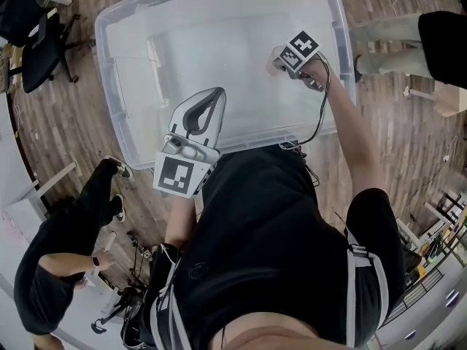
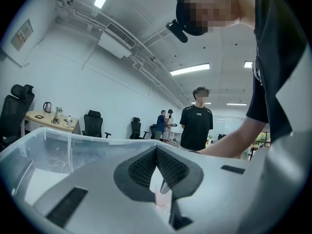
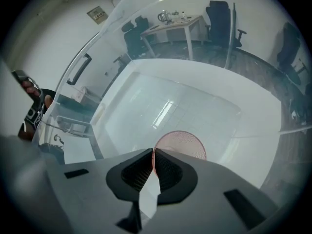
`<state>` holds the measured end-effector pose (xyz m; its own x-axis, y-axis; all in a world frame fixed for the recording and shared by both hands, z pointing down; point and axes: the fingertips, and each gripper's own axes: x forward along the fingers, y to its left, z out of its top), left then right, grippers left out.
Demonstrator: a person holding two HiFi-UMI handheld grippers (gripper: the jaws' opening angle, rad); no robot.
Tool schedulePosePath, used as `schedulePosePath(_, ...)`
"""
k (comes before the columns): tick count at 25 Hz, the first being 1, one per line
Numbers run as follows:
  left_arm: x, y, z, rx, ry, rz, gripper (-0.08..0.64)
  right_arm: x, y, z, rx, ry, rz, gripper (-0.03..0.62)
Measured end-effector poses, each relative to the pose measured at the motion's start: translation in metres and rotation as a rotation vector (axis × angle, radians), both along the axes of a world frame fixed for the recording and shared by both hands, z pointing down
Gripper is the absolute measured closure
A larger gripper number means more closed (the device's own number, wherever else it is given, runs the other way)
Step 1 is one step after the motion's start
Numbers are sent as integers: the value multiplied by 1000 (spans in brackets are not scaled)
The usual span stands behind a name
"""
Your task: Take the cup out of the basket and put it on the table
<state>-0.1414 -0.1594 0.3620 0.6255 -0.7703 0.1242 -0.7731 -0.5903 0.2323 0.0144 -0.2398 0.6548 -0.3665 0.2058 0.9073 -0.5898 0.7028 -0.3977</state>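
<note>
A pink see-through cup [image 3: 187, 142] hangs inside the big clear plastic basket [image 3: 209, 106], its mouth facing the right gripper view. My right gripper [image 3: 153, 153] points steeply down and is shut on the near edge of the cup's rim. In the head view the right gripper [image 1: 282, 63] sits at the basket's right side, with a sliver of the cup [image 1: 275, 56] showing beside it. My left gripper [image 1: 216, 95] hovers over the basket's near edge [image 1: 248, 143]; its jaws meet at the tips with nothing between them. In its own view the left gripper [image 2: 157, 150] points level across the basket [image 2: 53, 145].
The basket stands on a wooden floor [image 1: 66, 144]. One person sits at the lower left [image 1: 66, 239] and another stands at the upper right [image 1: 408, 42]. Office chairs [image 2: 92, 123], a desk [image 2: 51, 118] and standing people [image 2: 196, 123] lie beyond the basket.
</note>
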Motion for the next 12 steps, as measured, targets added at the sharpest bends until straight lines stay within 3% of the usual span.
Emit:
schedulePosePath(6, 0, -3, 0, -3, -1, -6, 541, 1, 0, -6, 26, -33, 40, 565)
schedulePosePath(12, 2, -2, -1, 6, -1, 1, 541, -9, -7, -36, 130, -106, 71, 565)
